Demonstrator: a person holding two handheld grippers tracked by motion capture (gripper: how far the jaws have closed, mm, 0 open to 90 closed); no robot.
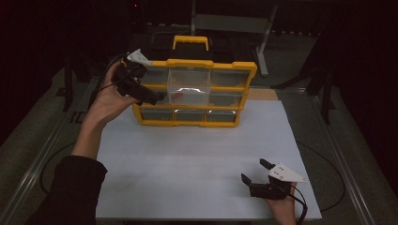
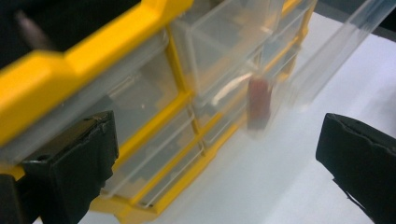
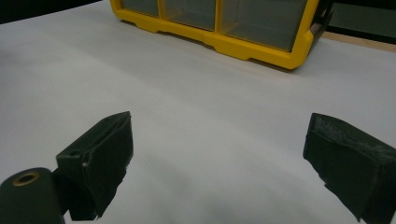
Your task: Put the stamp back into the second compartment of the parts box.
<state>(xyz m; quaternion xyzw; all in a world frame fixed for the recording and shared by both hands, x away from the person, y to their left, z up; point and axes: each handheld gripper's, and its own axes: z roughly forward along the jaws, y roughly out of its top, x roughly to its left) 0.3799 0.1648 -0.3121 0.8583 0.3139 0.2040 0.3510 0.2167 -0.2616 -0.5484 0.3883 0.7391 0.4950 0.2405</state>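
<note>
A yellow organizer case (image 1: 193, 93) with clear plastic drawers stands upright at the back of the white board (image 1: 202, 164). Its middle drawer (image 1: 188, 88) is pulled out forward and holds a small red piece (image 1: 175, 96); the same red piece (image 2: 258, 100) shows blurred behind clear plastic in the left gripper view. My left gripper (image 1: 157, 97) is open at the case's left side, level with the middle row, nothing between its fingers (image 2: 77, 163). My right gripper (image 1: 256, 171) rests open near the board's front right, holding nothing, with the case's bottom edge (image 3: 224, 28) ahead.
A yellow carry handle (image 1: 191, 42) tops the case. A metal stand (image 1: 234, 23) and dark frame legs lie behind the board. The white board's wide middle lies between the case and my right gripper. Dark floor surrounds the board.
</note>
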